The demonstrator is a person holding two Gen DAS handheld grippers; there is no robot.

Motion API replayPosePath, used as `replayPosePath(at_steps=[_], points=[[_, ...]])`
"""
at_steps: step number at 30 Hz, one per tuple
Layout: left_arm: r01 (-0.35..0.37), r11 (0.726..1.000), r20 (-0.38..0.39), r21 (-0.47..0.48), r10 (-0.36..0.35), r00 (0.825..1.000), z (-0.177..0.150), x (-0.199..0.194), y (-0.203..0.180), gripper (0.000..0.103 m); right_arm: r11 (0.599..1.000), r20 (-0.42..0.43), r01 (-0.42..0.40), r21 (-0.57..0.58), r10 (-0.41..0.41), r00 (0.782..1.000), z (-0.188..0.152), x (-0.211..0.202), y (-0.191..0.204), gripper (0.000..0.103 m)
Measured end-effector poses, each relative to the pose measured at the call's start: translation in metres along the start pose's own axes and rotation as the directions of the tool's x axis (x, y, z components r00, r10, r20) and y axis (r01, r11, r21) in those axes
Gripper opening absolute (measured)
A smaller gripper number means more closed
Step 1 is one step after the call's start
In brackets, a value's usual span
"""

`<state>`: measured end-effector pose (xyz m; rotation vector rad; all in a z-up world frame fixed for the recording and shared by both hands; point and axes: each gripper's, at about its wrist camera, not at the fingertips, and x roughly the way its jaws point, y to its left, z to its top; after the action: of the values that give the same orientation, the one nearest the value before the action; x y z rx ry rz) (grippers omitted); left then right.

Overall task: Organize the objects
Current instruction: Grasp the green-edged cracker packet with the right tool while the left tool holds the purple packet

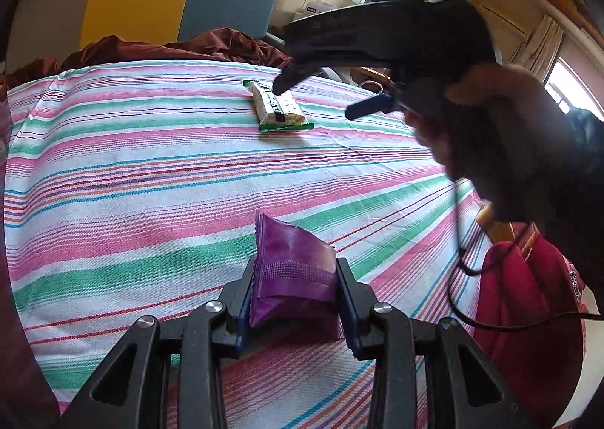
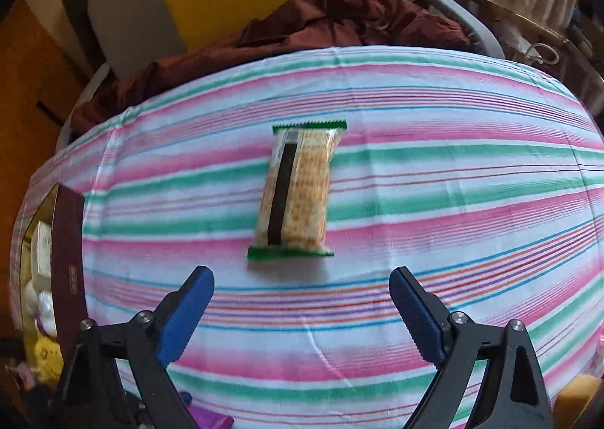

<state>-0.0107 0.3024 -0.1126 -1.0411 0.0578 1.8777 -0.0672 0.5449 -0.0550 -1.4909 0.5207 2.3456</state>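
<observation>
The purple packet (image 1: 292, 270) was pinched between the blue pads of the left tool (image 1: 294, 300), held just above the striped sheet (image 1: 151, 172) near the bed's near edge. The right tool (image 2: 302, 300) was spread wide, with its pads apart and nothing between them, and was aimed at the cracker packet (image 2: 296, 191), which lay flat and lengthwise towards the bed's far edge, just ahead of the fingertips. A clean pickup would probably be obtained if the right tool were lowered squarely over the packet's long sides and closed gently, since the contents appeared brittle. A dark red box (image 2: 68, 259) stood at the bed's left edge.
</observation>
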Motion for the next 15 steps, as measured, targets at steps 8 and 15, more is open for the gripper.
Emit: replayPosePath(at_steps=[8, 15], points=[[0.005, 1.000, 0.001, -0.003, -0.005, 1.000, -0.002, -0.003, 0.002, 0.038, 0.995, -0.041, 0.097, -0.009, -0.098, 0.994, 0.027, 0.057, 0.010, 0.074], [0.004, 1.000, -0.001, 0.003, -0.004, 1.000, -0.001, 0.000, 0.001, 0.038, 0.982, -0.119, 0.075, -0.175, -0.097, 0.988, 0.000, 0.039, 0.019, 0.047]])
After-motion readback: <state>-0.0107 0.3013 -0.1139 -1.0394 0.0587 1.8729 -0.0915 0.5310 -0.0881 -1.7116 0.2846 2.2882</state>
